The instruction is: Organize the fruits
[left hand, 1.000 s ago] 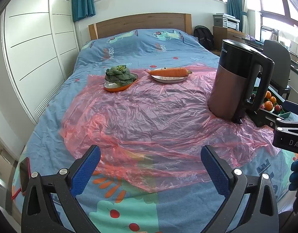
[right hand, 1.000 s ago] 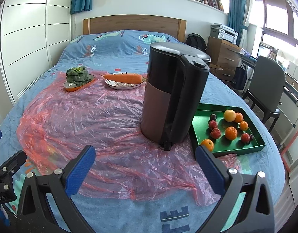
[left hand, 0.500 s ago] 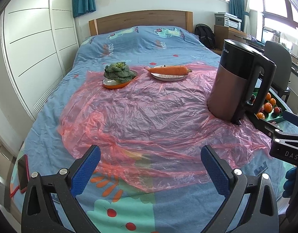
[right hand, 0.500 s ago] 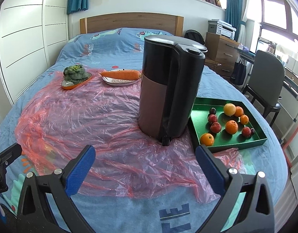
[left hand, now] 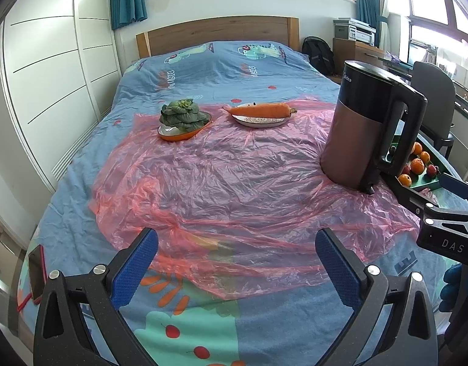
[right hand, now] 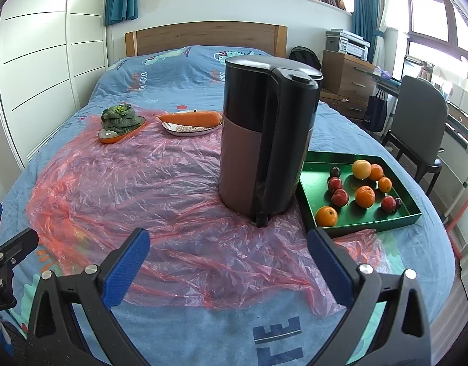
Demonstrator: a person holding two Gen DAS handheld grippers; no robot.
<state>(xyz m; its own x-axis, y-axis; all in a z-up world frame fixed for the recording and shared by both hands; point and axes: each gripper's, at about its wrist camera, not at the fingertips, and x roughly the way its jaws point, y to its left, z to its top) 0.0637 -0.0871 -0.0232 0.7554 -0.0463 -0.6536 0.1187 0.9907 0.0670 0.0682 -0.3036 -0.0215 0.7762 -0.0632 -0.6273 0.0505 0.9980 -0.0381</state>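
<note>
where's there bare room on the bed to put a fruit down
Open pink plastic sheet between the greens dish, the carrot plate and the kettle. Crowded: the right half of the green tray.

Round oranges [right hand: 365, 196] and small dark-red plums [right hand: 340, 197] lie loose inside a shallow green rectangular tray [right hand: 313, 180], at the right of the right-wrist frame; one orange [right hand: 326, 216] sits in its near-left corner.
</note>
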